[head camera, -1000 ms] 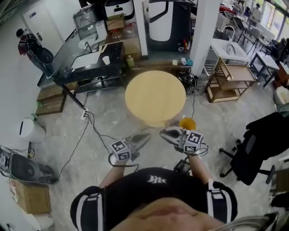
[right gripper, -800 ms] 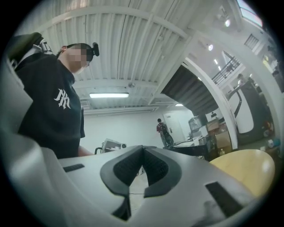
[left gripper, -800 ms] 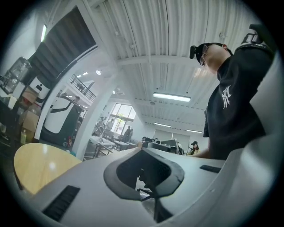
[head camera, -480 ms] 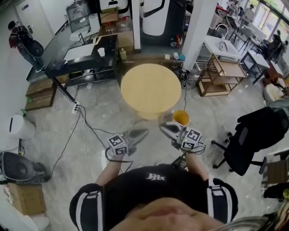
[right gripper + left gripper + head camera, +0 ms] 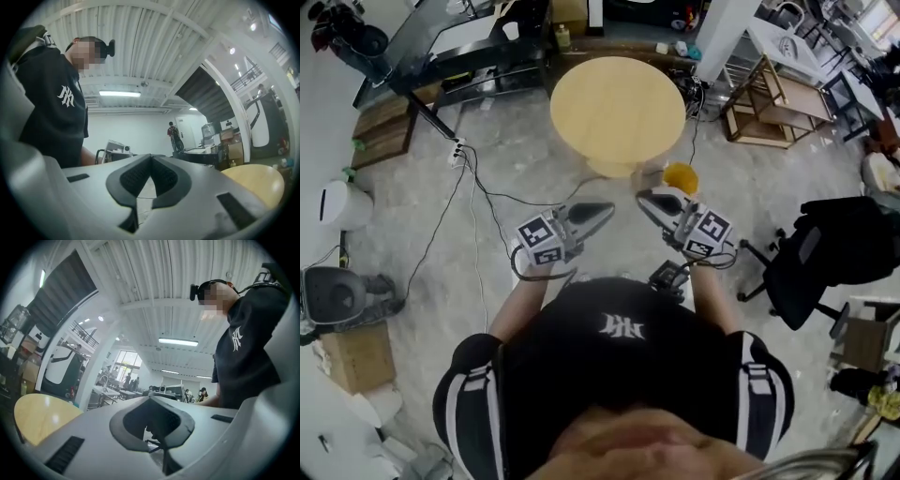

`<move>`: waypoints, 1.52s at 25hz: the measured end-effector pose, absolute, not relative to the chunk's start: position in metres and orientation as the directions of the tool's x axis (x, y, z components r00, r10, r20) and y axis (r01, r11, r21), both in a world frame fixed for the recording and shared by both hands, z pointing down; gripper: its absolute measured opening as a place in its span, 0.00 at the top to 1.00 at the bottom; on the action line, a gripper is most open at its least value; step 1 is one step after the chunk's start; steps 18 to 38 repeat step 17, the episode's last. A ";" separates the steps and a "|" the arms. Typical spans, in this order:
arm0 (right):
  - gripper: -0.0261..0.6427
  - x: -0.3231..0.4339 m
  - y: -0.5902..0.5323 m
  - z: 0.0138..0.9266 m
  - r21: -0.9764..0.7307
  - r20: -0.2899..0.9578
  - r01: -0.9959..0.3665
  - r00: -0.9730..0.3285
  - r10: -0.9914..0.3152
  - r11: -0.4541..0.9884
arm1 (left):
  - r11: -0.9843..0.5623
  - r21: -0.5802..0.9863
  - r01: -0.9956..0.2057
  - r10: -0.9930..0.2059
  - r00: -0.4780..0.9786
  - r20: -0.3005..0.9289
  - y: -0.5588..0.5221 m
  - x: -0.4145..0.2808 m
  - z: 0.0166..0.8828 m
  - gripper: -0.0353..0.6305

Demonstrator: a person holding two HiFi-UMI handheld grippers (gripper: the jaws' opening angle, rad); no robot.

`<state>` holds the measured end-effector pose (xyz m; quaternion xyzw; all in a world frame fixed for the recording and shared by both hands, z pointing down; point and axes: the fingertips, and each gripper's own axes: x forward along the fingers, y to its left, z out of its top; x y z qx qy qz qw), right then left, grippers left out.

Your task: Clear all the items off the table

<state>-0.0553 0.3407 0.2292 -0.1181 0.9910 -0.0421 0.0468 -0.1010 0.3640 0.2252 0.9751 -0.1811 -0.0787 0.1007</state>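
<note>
- Round table (image 5: 617,111): pale wood-look top, smooth, with a soft sheen.
- Floor (image 5: 525,141) around the table: grey and mottled, like polished stone or concrete; smooth.
- Left gripper (image 5: 607,210) and right gripper (image 5: 643,198), on the near side of the table: light grey plastic shells, matt; pads (image 5: 136,177) dark, with a fine grid texture.
- Shirt (image 5: 619,375), nearer than the table: black cloth, matt, with a white print.
- Shelf frame (image 5: 787,94), right of the table: bare pale wood.
- Chair (image 5: 834,253), right of the table: black cloth.
- Box (image 5: 356,354), far left of the table: brown cardboard.
</note>
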 end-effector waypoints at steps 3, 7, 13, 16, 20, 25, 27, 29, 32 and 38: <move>0.96 -0.052 0.345 0.240 -0.135 -0.071 -0.219 -0.971 -0.229 0.966 | -0.918 0.233 -0.321 -0.353 0.929 -0.113 0.367 -0.097 0.222 0.93; 0.96 -0.056 0.345 0.237 -0.117 -0.070 -0.208 -0.974 -0.217 0.971 | -0.913 0.244 -0.328 -0.359 0.928 -0.097 0.370 -0.103 0.228 0.93; 0.96 -0.061 0.342 0.227 -0.088 -0.078 -0.202 -0.975 -0.209 0.975 | -0.921 0.233 -0.314 -0.344 0.933 -0.104 0.366 -0.099 0.221 0.93; 0.96 -0.059 0.344 0.230 -0.101 -0.081 -0.206 -0.973 -0.214 0.973 | -0.925 0.229 -0.303 -0.332 0.938 -0.102 0.368 -0.093 0.223 0.93; 0.96 -0.058 0.345 0.231 -0.105 -0.082 -0.208 -0.973 -0.217 0.973 | -0.926 0.230 -0.299 -0.328 0.939 -0.100 0.368 -0.091 0.224 0.93; 0.96 -0.058 0.345 0.231 -0.105 -0.082 -0.208 -0.973 -0.217 0.973 | -0.926 0.230 -0.299 -0.328 0.939 -0.100 0.368 -0.091 0.224 0.93; 0.96 -0.058 0.345 0.231 -0.105 -0.082 -0.208 -0.973 -0.217 0.973 | -0.926 0.230 -0.299 -0.328 0.939 -0.100 0.368 -0.091 0.224 0.93; 0.96 -0.058 0.345 0.231 -0.105 -0.082 -0.208 -0.973 -0.217 0.973 | -0.926 0.230 -0.299 -0.328 0.939 -0.100 0.368 -0.091 0.224 0.93; 0.96 -0.058 0.345 0.231 -0.105 -0.082 -0.208 -0.973 -0.217 0.973 | -0.926 0.230 -0.299 -0.328 0.939 -0.100 0.368 -0.091 0.224 0.93; 0.96 -0.058 0.345 0.231 -0.105 -0.082 -0.208 -0.973 -0.217 0.973 | -0.926 0.230 -0.299 -0.328 0.939 -0.100 0.368 -0.091 0.224 0.93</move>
